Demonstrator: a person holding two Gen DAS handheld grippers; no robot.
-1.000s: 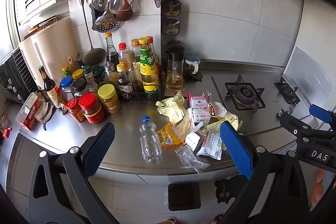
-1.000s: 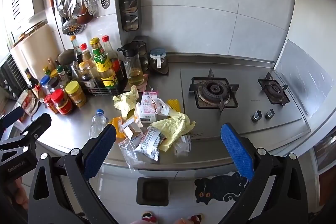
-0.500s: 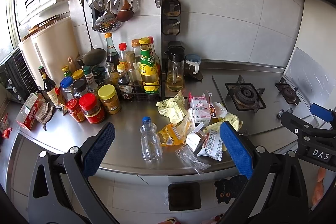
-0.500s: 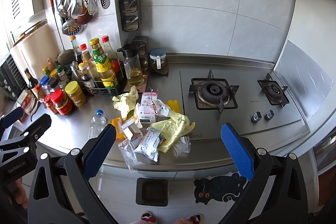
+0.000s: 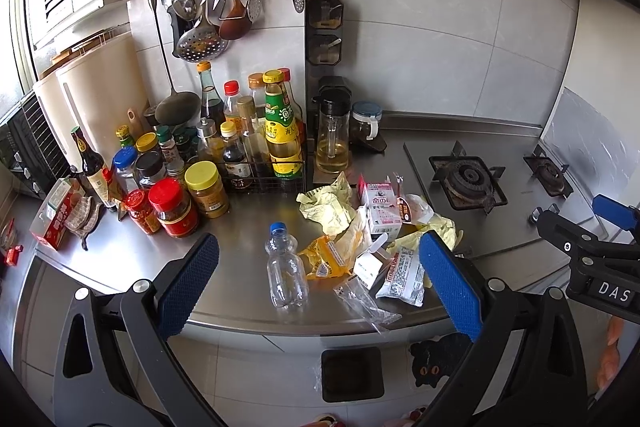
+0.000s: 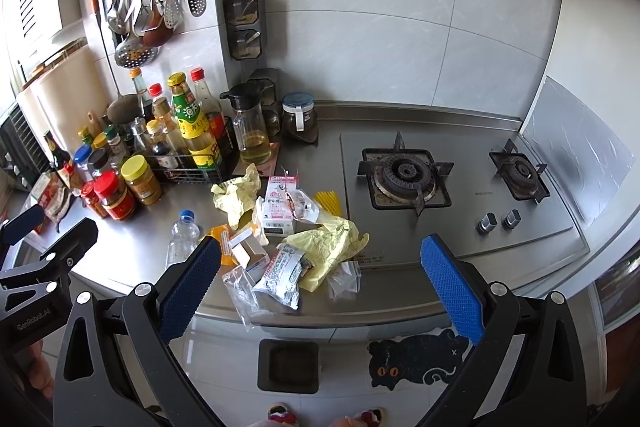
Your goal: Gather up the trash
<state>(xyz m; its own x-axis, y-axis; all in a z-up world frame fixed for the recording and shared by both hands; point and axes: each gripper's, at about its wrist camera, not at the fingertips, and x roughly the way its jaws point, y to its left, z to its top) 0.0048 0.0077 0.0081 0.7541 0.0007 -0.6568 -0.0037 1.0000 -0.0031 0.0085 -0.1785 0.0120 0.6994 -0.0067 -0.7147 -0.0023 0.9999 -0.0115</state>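
**Trash pile on steel counter, both grippers spread**

Trash heap (image 5: pixel 372 235) lies near the steel counter's (image 5: pixel 240 223) front edge, left of the gas hob (image 6: pixel 404 175): crumpled yellow wrappers, glossy foil packet, small cartons, clear ribbed plastic bottle (image 5: pixel 285 269). Left gripper (image 5: pixel 320 283) and right gripper (image 6: pixel 320 283) both spread wide, empty, holding nothing.

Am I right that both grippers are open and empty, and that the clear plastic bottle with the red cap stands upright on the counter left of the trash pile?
Nearly: the bottle's cap is blue, not red, as the left wrist view shows. The rest holds: left gripper and right gripper are open and empty, and the bottle stands upright on the counter left of the trash pile.
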